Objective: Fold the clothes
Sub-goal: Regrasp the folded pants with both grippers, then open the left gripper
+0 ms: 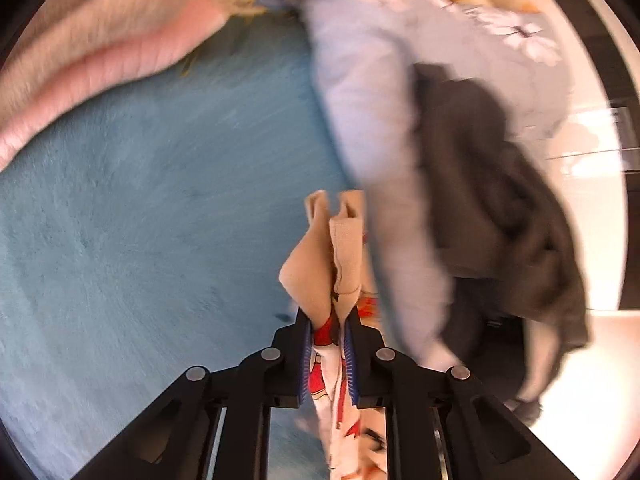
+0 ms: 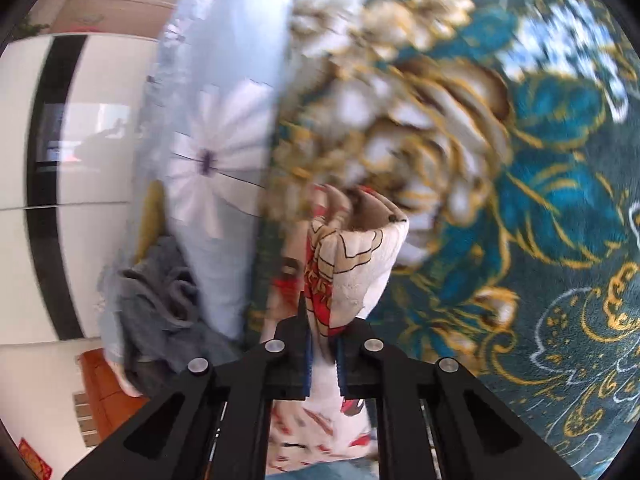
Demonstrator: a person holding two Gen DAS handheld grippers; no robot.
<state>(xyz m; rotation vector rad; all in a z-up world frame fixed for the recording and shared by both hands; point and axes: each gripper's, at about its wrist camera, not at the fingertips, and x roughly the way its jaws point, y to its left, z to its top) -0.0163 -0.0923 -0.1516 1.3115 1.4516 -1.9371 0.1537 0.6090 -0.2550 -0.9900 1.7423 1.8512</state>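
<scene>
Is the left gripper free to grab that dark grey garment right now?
Probably not. The left gripper is already shut on the cream and red printed cloth. The dark grey garment lies unobstructed off to its right, but the cloth must be released first.

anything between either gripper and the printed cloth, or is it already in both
Nothing stands between them. The left gripper and the right gripper are each shut on the printed cloth, with fabric bunched between the fingers in both wrist views.

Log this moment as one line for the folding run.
left claw: shut on printed cloth | right claw: shut on printed cloth | surface: blue blanket | nearby: lavender pillow, dark garment
</scene>
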